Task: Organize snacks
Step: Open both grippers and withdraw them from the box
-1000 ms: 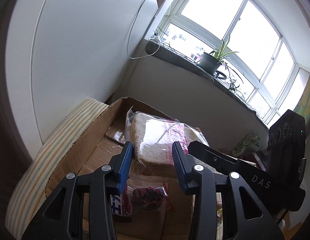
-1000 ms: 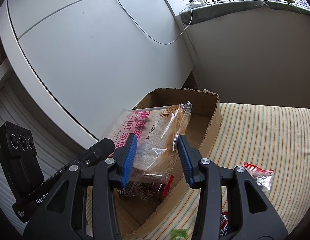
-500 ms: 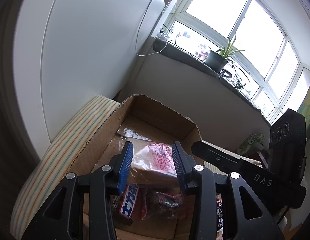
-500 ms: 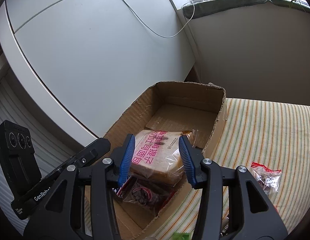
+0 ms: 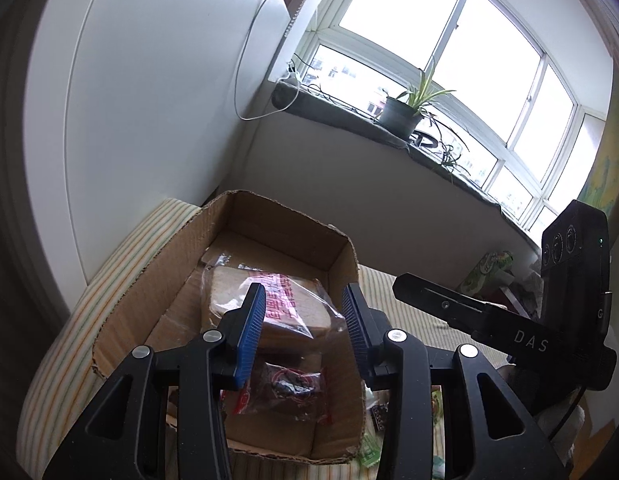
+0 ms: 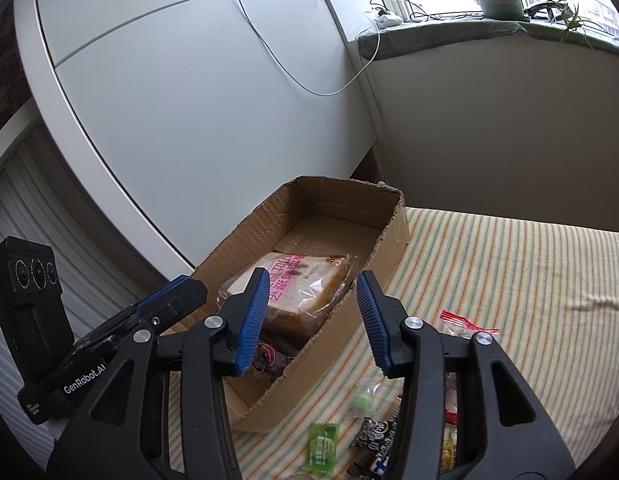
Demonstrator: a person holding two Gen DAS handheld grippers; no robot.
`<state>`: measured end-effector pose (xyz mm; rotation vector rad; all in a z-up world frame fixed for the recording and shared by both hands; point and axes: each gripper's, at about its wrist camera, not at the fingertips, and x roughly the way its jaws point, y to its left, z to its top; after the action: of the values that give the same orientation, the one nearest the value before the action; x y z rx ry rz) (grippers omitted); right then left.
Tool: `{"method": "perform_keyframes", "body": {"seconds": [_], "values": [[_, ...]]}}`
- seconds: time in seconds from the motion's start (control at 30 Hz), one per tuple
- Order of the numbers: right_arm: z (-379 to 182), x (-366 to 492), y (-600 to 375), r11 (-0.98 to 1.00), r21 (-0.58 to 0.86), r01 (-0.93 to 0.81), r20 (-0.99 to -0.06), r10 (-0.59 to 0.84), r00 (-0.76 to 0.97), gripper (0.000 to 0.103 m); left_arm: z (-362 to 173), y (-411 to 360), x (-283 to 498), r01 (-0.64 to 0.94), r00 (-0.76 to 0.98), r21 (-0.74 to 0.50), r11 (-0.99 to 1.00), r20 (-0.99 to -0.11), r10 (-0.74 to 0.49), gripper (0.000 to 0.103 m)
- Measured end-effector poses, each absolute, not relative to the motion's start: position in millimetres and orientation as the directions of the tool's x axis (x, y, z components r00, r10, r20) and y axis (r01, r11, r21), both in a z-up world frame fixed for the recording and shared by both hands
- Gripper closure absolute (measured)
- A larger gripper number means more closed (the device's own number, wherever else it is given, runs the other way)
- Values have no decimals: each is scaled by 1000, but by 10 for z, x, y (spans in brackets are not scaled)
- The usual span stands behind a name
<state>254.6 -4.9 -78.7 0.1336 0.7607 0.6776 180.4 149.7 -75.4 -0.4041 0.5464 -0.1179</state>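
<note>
- Striped bed (image 6: pixel 489 280) carries a cardboard box (image 6: pixel 325 196).
- Bread (image 6: pixel 297 288) lies inside the box.
- Left gripper (image 5: pixel 303 330) and right gripper (image 6: pixel 313 316) hover above the box, jaws apart, empty.

We find the cardboard box (image 6: pixel 393 236) open above; bread bag (image 6: pixel 293 288) fills its near half, far half bare.

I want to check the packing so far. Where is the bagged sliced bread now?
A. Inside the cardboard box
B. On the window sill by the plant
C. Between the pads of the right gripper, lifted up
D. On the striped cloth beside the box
A: the bagged sliced bread lies inside the cardboard box, partly over a dark snack packet, and neither gripper's pads touch it.
</note>
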Motion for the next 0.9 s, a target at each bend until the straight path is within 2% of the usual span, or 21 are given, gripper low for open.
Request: {"method": "perform_keyframes", "body": {"seconds": [0.23,0.5,0.9], "values": [[-789,2394,-341,818,266,-509,-622,550,558,55,-721,1284,1650,47,851,-374,926,-471,-233,64],[-970,2265,-838,850,299,-434,-645,515,564,55,-748,908,1526,132,829,-359,924,-471,-302,64],[-1438,2093,-1104,872,278,-403,-722,466,511,55,-1093,391,1408,228,736,-320,920,-562,-378,64]]}}
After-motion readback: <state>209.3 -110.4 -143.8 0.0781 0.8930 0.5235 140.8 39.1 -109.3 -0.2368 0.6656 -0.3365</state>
